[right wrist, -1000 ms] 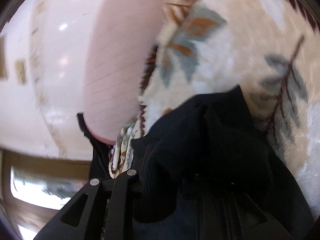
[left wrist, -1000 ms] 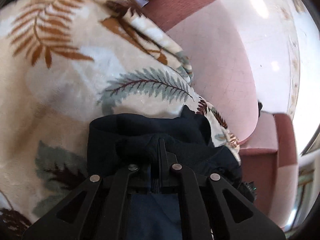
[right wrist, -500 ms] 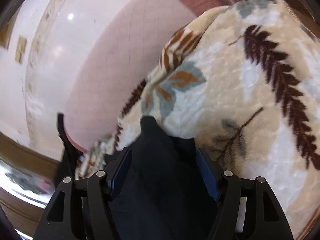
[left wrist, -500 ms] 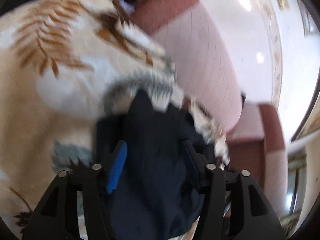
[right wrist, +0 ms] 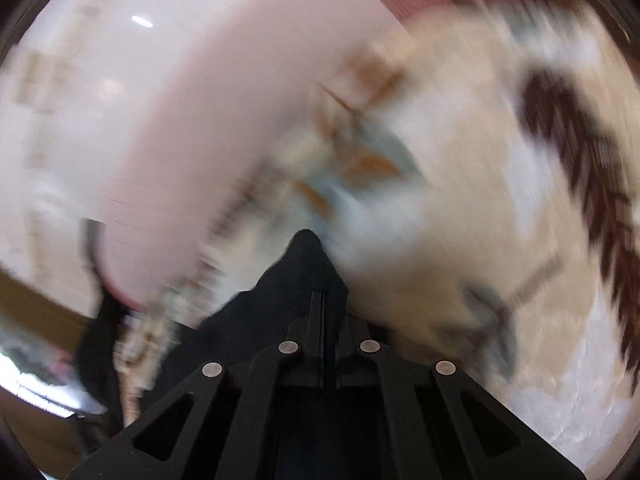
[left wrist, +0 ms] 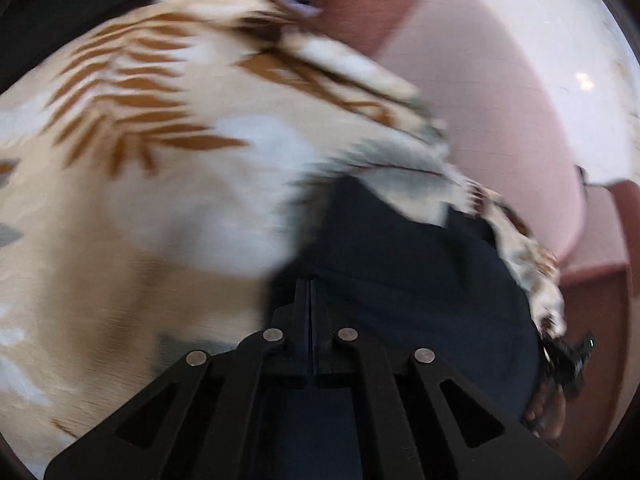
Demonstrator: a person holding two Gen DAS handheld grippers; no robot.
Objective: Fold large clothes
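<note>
Your left gripper (left wrist: 310,292) and right gripper (right wrist: 322,304) are each pinched on the dark garment (left wrist: 400,272) near the blanket's (left wrist: 140,240) edge, so a thin bite could slip.

Left claw (left wrist: 311,292) pinched closed, right claw (right wrist: 322,304) likewise, both angled downward
</note>
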